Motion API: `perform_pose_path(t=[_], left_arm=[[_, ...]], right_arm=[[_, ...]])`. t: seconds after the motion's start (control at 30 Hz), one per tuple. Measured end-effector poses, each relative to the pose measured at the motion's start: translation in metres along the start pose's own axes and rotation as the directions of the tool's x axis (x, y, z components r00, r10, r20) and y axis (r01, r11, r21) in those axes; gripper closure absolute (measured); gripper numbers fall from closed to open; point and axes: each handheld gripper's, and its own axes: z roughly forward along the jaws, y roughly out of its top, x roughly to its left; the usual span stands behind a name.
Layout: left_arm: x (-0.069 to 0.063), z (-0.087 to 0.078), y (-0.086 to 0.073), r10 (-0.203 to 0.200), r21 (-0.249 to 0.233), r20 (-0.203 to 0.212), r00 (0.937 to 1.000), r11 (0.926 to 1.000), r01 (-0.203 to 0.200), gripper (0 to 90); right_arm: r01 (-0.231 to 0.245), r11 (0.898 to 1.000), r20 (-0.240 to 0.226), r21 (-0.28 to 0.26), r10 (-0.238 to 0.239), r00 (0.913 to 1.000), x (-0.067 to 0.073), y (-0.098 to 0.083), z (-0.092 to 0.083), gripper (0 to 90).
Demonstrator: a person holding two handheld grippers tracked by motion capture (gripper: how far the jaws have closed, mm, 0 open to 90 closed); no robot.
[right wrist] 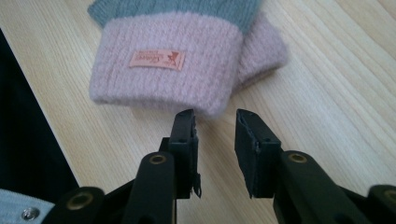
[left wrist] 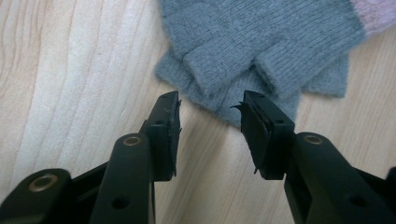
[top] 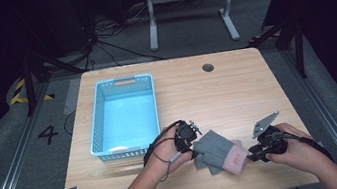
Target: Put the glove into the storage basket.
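High view: your grey knitted gloves with pink cuffs (top: 218, 152) lie on the pale wooden worktop (top: 236, 89), beside the blue plastic basket (top: 124, 116). Both grippers, left (left wrist: 210, 114) and right (right wrist: 215, 123), have fingers partly apart, holding nothing. Dark room, grey carpet floor (top: 186, 26).

Lower glove (right wrist: 261, 51) mostly hidden under upper glove (right wrist: 163, 65), label text (right wrist: 156, 59) blurred

The gloves (left wrist: 261, 42) were soft, fuzzy knit — grey wool-like cloth with pink ribbed cuffs (right wrist: 163, 65). The desk (top: 216, 92) was pale, matt wood grain. The basket (top: 100, 116) looked glossy blue plastic — the gripper jaws matt black.
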Motion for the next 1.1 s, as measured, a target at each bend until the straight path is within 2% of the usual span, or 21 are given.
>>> perform_pose_path(t=[0.07, 0.23, 0.37, 0.53, 0.7, 0.87, 1.07, 1.1], left_arm=[[0.0, 0.001, 0.001, 0.009, -0.009, 0.0, 1.0, 0.9999, -0.009, 59.3], [-0.003, 0.004, 0.003, 0.023, 0.006, 0.014, 0.9996, 0.9997, -0.023, 66.3], [-0.002, 0.007, 0.003, 0.009, 0.014, -0.01, 0.9999, 0.9999, -0.009, 63.2], [-0.003, 0.011, 0.005, 0.013, 0.024, 0.006, 0.9999, 0.9996, -0.013, 66.2], [-0.007, 0.01, 0.008, 0.036, 0.024, -0.023, 0.9991, 0.9991, -0.035, 76.1], [-0.008, 0.008, 0.007, 0.037, 0.026, -0.039, 0.9986, 0.999, -0.036, 87.2], [-0.011, 0.003, 0.008, 0.046, 0.018, -0.061, 0.9971, 0.9988, -0.045, 88.9], [-0.012, 0.001, 0.008, 0.043, 0.015, -0.064, 0.997, 0.999, -0.042, 88.9]], right_arm=[[0.009, 1.0, 0.002, -0.002, -0.009, 1.0, 0.0, 0.001, 0.002, 72.1], [0.027, 1.0, 0.006, 0.001, -0.027, 0.9996, 0.001, 0.003, 0.004, 76.6], [0.037, 0.999, 0.009, 0.008, -0.037, 0.9993, 0.001, 0.003, 0.006, 76.9], [0.04, 0.999, 0.008, 0.006, -0.04, 0.9992, 0.0, 0.003, 0.006, 77.5], [0.038, 0.999, 0.012, 0.011, -0.038, 0.9992, 0.001, 0.003, 0.006, 78.4], [0.039, 0.999, 0.017, 0.01, -0.039, 0.9991, 0.002, 0.004, 0.007, 81.4], [0.02, 1.0, 0.022, -0.001, -0.02, 0.9996, 0.004, 0.005, 0.004, 86.3], [0.03, 1.0, 0.021, -0.001, -0.03, 0.9993, 0.003, 0.005, 0.003, 86.6]])
